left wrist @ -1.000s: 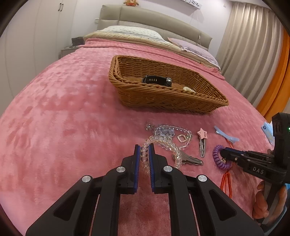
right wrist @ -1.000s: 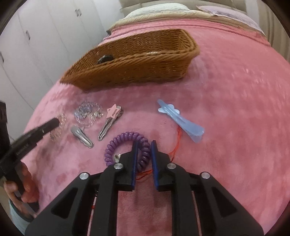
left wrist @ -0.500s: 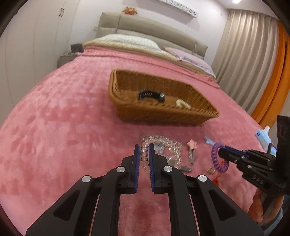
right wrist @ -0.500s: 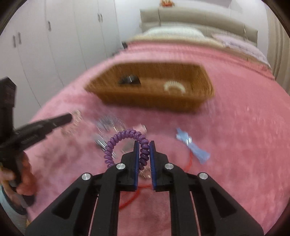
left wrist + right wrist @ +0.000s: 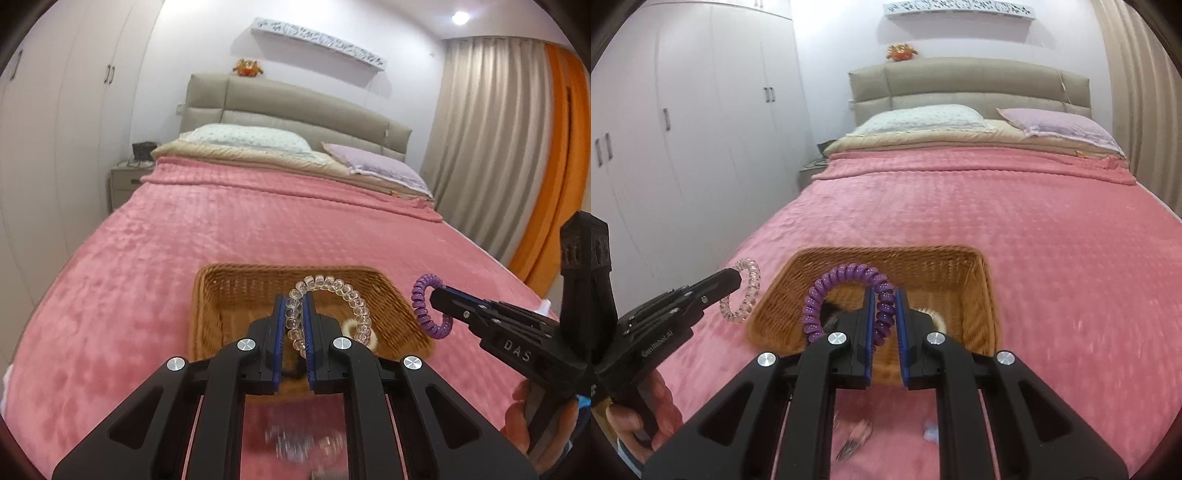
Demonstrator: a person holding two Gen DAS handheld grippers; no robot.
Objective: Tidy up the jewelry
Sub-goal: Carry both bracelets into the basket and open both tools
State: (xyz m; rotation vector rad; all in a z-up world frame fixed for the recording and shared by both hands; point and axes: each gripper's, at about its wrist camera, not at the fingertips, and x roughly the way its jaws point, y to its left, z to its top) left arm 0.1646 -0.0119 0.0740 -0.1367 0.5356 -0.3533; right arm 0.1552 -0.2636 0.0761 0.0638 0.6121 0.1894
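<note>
My left gripper (image 5: 294, 299) is shut on a clear beaded bracelet (image 5: 347, 291), whose loop arches to the right above the wicker basket (image 5: 207, 295). My right gripper (image 5: 885, 291) is shut on a purple spiral hair tie (image 5: 831, 280), which curls to the left over the same basket (image 5: 960, 266). Both are held in the air at the basket's near side. In the left wrist view the right gripper (image 5: 437, 293) and its purple tie (image 5: 419, 299) hang at the right. In the right wrist view the left gripper (image 5: 733, 275) holds the bracelet (image 5: 746, 295) at the left.
A cream hair tie (image 5: 369, 332) and a dark item (image 5: 831, 319) lie in the basket. Blurred jewelry (image 5: 303, 443), hair clips (image 5: 855, 441) and a blue clip (image 5: 931, 434) lie on the pink blanket (image 5: 221, 229) below. Pillows and headboard are beyond, wardrobes left, curtains right.
Both grippers have risen off the blanket and moved forward to the basket, the left carrying the clear bracelet, the right the purple tie. The other jewelry stayed on the blanket.
</note>
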